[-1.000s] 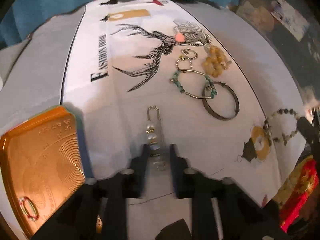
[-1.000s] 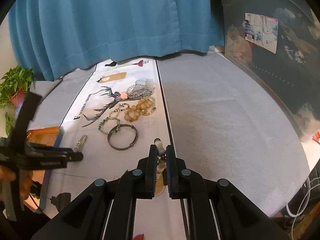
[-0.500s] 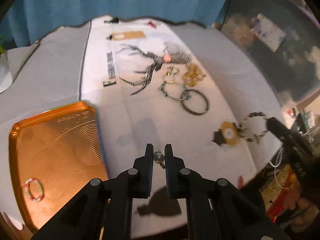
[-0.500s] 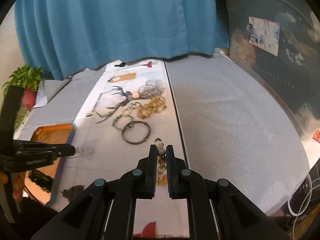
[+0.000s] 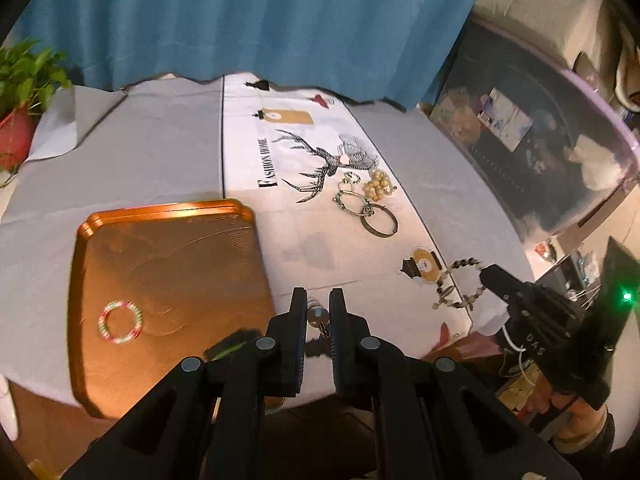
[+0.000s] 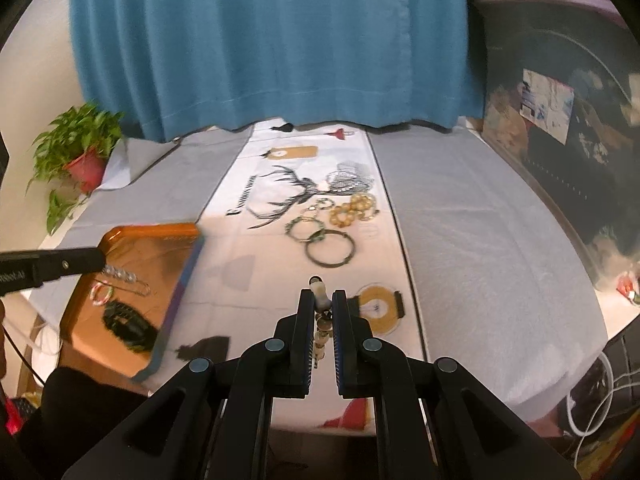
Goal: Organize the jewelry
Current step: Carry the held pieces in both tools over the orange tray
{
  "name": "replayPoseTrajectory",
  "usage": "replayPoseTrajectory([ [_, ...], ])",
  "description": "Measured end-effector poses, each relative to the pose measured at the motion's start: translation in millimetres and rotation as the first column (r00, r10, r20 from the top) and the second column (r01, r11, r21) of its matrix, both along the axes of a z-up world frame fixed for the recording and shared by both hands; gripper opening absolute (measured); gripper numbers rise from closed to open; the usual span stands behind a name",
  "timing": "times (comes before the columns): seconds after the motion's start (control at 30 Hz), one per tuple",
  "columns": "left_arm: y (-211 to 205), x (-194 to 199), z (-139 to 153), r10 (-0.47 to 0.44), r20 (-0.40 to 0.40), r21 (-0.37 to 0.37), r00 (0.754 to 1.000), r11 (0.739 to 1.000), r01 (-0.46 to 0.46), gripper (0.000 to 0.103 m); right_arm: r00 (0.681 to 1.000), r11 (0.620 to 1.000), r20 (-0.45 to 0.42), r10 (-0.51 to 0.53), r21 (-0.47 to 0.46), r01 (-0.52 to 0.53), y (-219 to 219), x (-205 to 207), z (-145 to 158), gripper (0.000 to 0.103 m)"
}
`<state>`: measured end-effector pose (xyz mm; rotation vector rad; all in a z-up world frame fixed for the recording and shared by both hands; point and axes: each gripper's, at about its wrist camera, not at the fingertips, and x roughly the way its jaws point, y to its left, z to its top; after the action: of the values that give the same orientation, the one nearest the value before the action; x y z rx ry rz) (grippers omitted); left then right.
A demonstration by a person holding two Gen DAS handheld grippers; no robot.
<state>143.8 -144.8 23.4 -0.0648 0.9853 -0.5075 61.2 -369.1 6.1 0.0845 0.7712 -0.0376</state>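
Blue curtain (image 6: 272, 48) hangs behind a table (image 6: 480, 240) covered in grey cloth, with a white printed runner (image 6: 272, 256) down its middle. Left tool (image 5: 318, 312) is closed on a beaded pin (image 6: 124, 278), which in the right wrist view hangs from the tool tip above the copper tray (image 5: 168, 264). That tray sits at the left side of the runner and already carries a small multicoloured ring (image 5: 120, 321). Right tool (image 6: 320, 316) is closed on a beaded bracelet (image 5: 460, 284), lifted clear of the runner near its right edge; the beads hang between the jaws. Remaining pieces lie on the runner beyond both tools: a dark metal bangle (image 6: 330, 248), a green beaded bracelet (image 6: 304, 228) touching it, and a cluster of amber beads (image 6: 354, 210) just beside the printed deer. A potted plant (image 6: 76, 148) stands at the far left
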Motion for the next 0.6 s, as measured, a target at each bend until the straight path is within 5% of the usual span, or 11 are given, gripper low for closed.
replayPoseTrajectory([
  [0.6, 109.9, -34.7, 24.3, 0.121, 0.060, -0.078, 0.991, 0.990, -0.116, 0.008, 0.978, 0.976, 0.013, 0.208, -0.072, -0.207, 121.1, -10.0, 30.7, 0.009],
])
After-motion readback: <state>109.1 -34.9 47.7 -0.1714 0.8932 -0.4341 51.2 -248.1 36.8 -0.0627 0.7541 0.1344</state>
